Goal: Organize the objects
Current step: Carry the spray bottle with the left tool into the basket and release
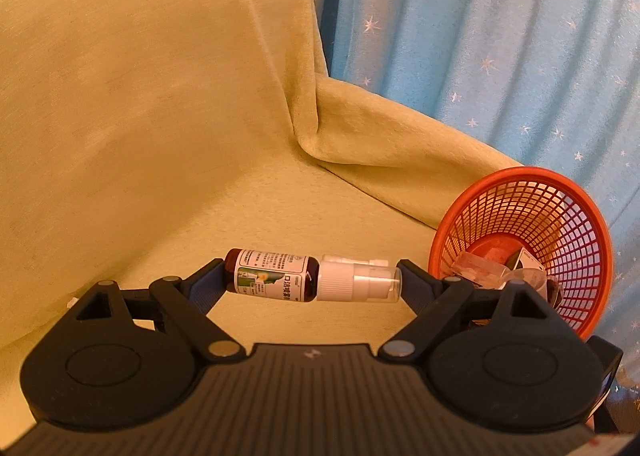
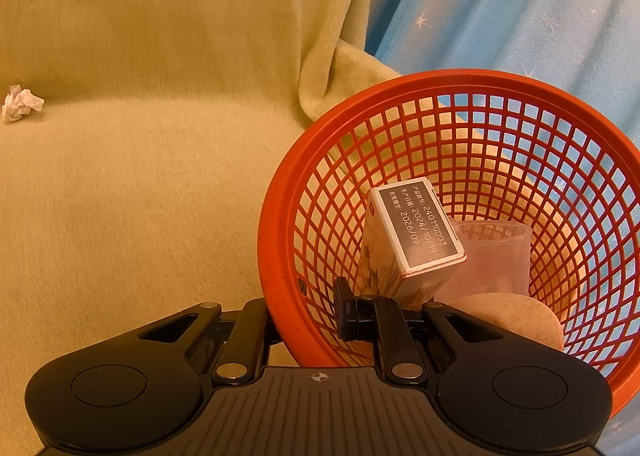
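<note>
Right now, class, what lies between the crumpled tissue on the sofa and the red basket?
Only bare sofa cushion lies between the crumpled tissue and the red basket; the right wrist view shows it.

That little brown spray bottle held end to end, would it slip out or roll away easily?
Probably a touchy hold: the spray bottle is pinched lengthwise by the left gripper, base against one pad, clear cap on the other, so it might pivot. Round-bodied, it would likely roll if dropped, though the soft sofa should slow it.
</note>
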